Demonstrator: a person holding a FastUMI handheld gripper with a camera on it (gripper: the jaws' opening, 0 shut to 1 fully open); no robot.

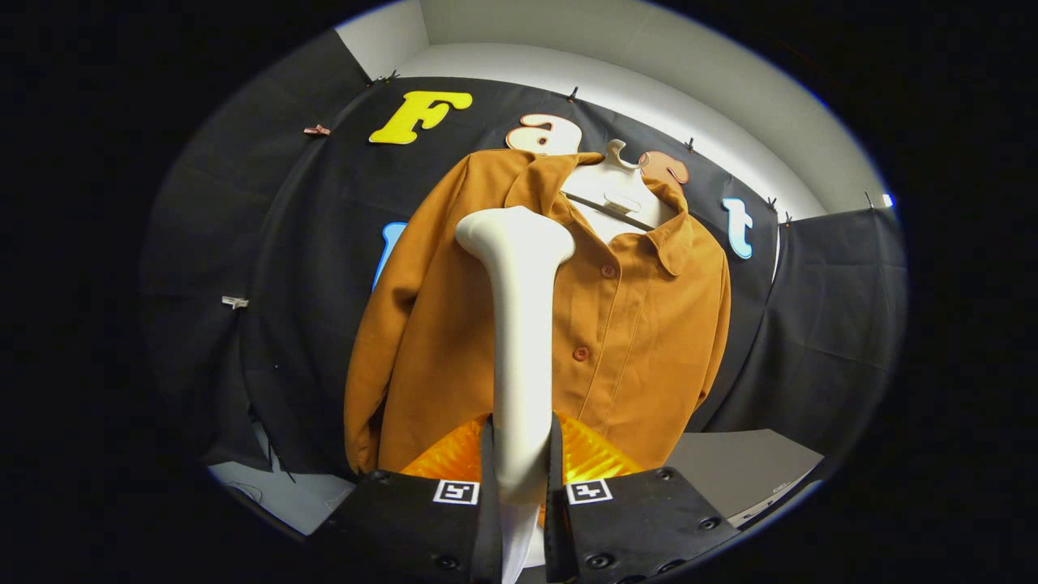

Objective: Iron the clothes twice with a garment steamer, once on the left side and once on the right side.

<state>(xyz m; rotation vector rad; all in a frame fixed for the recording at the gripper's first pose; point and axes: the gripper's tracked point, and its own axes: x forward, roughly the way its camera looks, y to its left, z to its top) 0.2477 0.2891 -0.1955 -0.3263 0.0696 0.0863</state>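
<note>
Tool: my tool [520, 466] is clamped narrow on the handle of the garment steamer [519, 324], one finger pressing each side of it.
Fingers: the left finger [486, 487] and the right one flank the handle, each block behind them carrying a square marker.
Garment steamer: white, upright between the fingers and running away from me; its wide head [514, 231] tops out at the jacket's chest, on the panel left of the button line. I cannot tell whether the head touches the cloth or sits just off it.
Orange ribbed part: a glossy orange piece [588, 454] shows just behind my fingers on both sides of the handle; what it is I cannot tell.
Jacket: a tan button-front jacket [641, 324] hangs beyond the steamer on a white hanger [612, 191], collar open, two buttons [581, 354] showing to the right of the handle.
Jacket edges: the left sleeve [377, 357] hangs down to a cuff near the tabletop; the right sleeve edge falls straight along the black cloth. The hem is hidden behind the orange part.
Open room: black cloth wall [300, 268] shows bare to either side of the jacket, wider on the left.
Tabletop: a pale tabletop [734, 466] shows low to the right of the jacket and a lighter strip low to the left.
Far: a white wall [730, 89] rises above the cloth.
</note>
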